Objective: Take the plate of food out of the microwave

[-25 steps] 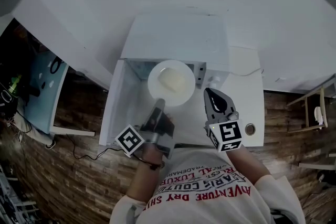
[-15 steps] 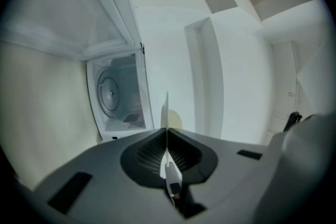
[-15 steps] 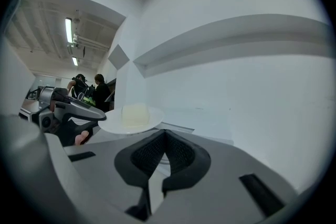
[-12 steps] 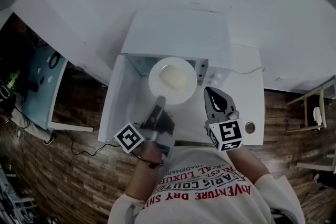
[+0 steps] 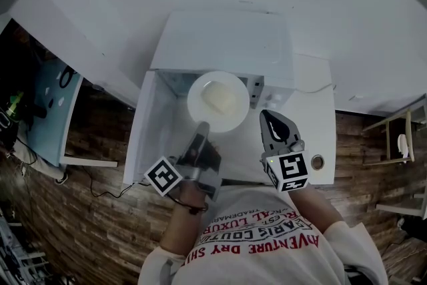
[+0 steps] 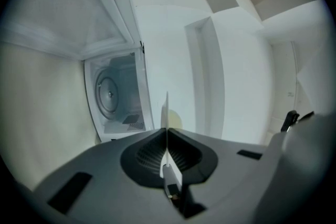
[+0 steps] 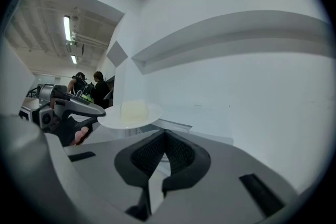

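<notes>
Two grippers up front, right gripper [image 5: 269, 119] pinched together on nothing, left gripper [image 5: 203, 129] clamped tight on the rim of the plate [image 5: 218, 102] with its food [image 5: 219, 97], and that plate looks clear of the open microwave [image 5: 220, 43], only setting down left

The plate [image 5: 217, 103] is smooth and white with a faint sheen, and the food [image 5: 220, 98] on it is a pale, matt block. The microwave [image 5: 220, 43] has a smooth white casing. The left gripper [image 5: 202, 132] and right gripper [image 5: 270, 120] have matt grey plastic shells with black ribbed pads. The floor [image 5: 93, 223] is brown wood planking. The shirt [image 5: 260, 243] is light cloth with printed letters.
</notes>
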`<action>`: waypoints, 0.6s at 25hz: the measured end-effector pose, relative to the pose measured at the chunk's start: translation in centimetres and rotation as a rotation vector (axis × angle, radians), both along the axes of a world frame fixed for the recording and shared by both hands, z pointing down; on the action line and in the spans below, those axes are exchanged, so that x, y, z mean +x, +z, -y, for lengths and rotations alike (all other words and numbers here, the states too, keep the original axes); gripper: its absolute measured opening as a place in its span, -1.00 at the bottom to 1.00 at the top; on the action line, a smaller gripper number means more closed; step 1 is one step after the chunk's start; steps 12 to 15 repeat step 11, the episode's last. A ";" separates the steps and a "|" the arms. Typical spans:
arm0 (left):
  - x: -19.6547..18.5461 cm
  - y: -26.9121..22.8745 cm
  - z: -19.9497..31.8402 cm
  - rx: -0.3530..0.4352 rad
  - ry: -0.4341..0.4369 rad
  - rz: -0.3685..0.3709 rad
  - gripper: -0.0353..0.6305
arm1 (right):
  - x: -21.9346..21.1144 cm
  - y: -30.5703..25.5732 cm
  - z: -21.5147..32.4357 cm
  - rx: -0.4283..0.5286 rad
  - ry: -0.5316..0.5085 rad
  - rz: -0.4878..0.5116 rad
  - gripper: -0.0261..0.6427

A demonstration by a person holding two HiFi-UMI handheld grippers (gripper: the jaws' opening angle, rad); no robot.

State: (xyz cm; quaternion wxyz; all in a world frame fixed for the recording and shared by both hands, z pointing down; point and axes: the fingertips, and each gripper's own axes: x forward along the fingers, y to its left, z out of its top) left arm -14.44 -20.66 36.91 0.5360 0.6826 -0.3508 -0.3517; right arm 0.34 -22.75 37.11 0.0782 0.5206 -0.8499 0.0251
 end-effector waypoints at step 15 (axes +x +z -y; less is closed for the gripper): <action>0.3 0.3 0.8 -0.012 -0.002 -0.017 -0.85 | 0.6 0.5 1.1 -0.013 -0.006 -0.003 -0.91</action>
